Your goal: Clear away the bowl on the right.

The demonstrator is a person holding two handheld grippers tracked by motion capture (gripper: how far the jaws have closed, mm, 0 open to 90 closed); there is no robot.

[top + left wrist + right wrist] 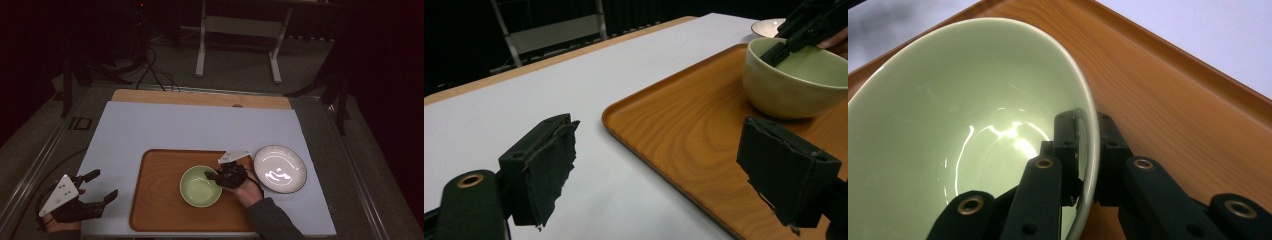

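A pale green bowl (199,185) sits on a wooden tray (160,200) in the high view. My right gripper (214,176) is shut on the bowl's right rim, one jaw inside and one outside. In the right gripper view the bowl (948,125) is empty and glossy, and the right gripper (1087,155) pinches its rim over the tray (1178,110). My left gripper (102,186) stands open near the table's front left corner, left of the tray. In the left gripper view its pads (546,167) are wide apart, with the tray (674,135) and bowl (789,82) beyond.
A white plate with a dark rim (279,168) lies on the pale blue mat (195,127) just right of the tray. The wooden table edge (200,97) runs along the back. A white metal frame (240,35) stands on the floor behind.
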